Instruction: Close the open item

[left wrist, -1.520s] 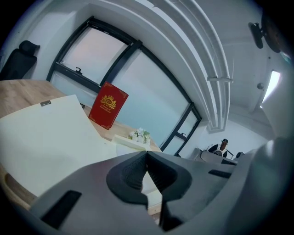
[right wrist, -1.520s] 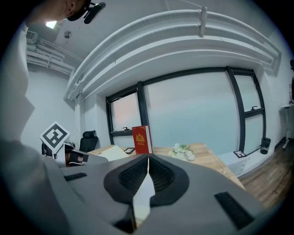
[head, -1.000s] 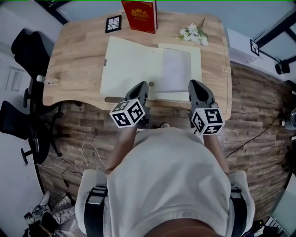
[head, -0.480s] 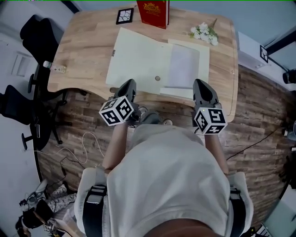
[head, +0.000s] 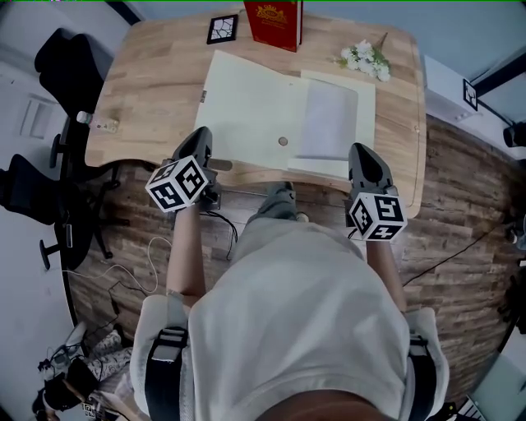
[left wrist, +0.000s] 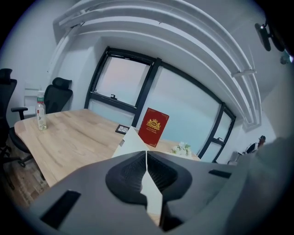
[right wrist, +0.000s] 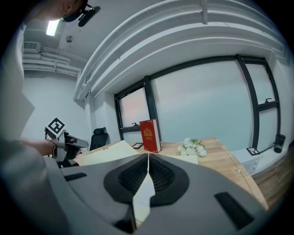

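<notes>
An open cream folder (head: 251, 107) lies flat on the wooden table (head: 148, 90), its wide left flap spread out and a pale sheet (head: 329, 123) on its right half. A small round fastener (head: 283, 141) shows near its front edge. My left gripper (head: 199, 136) is shut and empty over the table's front edge, just left of the folder's front left corner. In the left gripper view the shut jaws (left wrist: 146, 153) point along the folder flap (left wrist: 132, 141). My right gripper (head: 362, 152) is also shut and empty, at the front edge by the folder's right corner.
A red book (head: 275, 20) stands upright at the back of the table, with a black marker tile (head: 222, 29) to its left and white flowers (head: 362, 57) to its right. A bottle (head: 94, 122) lies at the left edge. Black chairs (head: 57, 66) stand left of the table.
My left gripper has moved left along the table's front edge, from in front of the folder's middle to its left corner. The right gripper has stayed put.
</notes>
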Demonstrator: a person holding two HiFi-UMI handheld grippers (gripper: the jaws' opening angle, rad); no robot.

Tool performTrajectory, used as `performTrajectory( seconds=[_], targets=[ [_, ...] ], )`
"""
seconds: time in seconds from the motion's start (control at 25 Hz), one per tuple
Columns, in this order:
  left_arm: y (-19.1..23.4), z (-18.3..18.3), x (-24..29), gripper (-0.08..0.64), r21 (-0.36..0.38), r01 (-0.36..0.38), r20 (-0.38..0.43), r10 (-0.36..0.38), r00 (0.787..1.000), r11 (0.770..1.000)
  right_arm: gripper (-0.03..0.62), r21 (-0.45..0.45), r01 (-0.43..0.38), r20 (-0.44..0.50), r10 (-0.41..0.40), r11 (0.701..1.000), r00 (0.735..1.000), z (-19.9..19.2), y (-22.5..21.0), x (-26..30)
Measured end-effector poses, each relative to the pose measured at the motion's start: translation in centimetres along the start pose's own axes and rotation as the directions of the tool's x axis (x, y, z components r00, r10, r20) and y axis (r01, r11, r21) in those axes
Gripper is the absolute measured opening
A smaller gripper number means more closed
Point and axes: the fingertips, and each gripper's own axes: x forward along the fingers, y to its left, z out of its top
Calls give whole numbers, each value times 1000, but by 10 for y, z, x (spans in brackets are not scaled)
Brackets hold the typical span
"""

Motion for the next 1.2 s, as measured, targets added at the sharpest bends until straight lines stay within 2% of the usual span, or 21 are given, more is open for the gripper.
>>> performTrajectory(
  seconds=[0.28,0.48,0.64,0.76,0.84,1.2],
  targets=[
    [31,28,17,21,73,-9,-19,11,1000,997,20,-7,22,-4,-22,1000,1000,2,-8,12],
    [46,28,42,21,82,42,-107,-33,994,996,20,-3,35,0,-35,999,999,6,-11,21],
    [46,25,60,24,101,115,-186,-95,978,988,20,2,50,-2,-50,999,999,8,-16,24],
    [47,21,74,102,122,162,-248,-128,960,979,20,1,64,-4,-64,998,998,9,-21,25],
    [48,19,83,127,119,184,-281,-144,949,976,20,3,72,-6,-72,997,997,9,-23,26],
    [68,13,108,140,168,180,-358,-110,927,969,20,-3,74,-33,-74,997,997,3,-25,28]
  ],
)
